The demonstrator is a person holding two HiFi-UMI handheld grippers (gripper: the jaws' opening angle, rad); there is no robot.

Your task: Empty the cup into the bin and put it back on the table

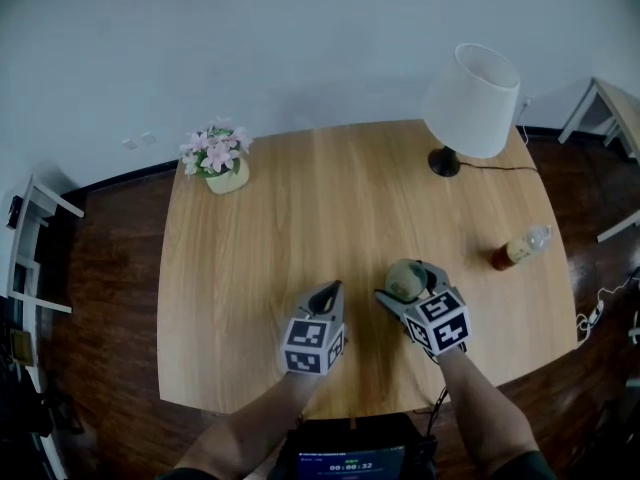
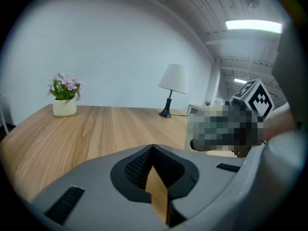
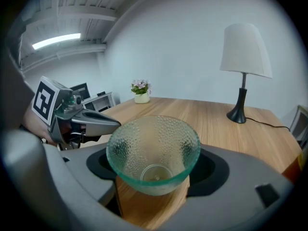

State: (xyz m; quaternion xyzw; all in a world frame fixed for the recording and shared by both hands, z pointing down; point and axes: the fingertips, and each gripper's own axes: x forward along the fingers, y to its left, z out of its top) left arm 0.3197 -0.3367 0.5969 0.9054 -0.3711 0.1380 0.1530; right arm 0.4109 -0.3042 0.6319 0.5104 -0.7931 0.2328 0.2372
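Right gripper clasps cup (dimples lost from overhead).

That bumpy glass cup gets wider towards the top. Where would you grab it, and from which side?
Take the wall below the rim, from the side, one pad on each flank. The cup flares upward, so it should not slip down through that grip, and its mouth is left free for tipping. The right tongs hold it so.
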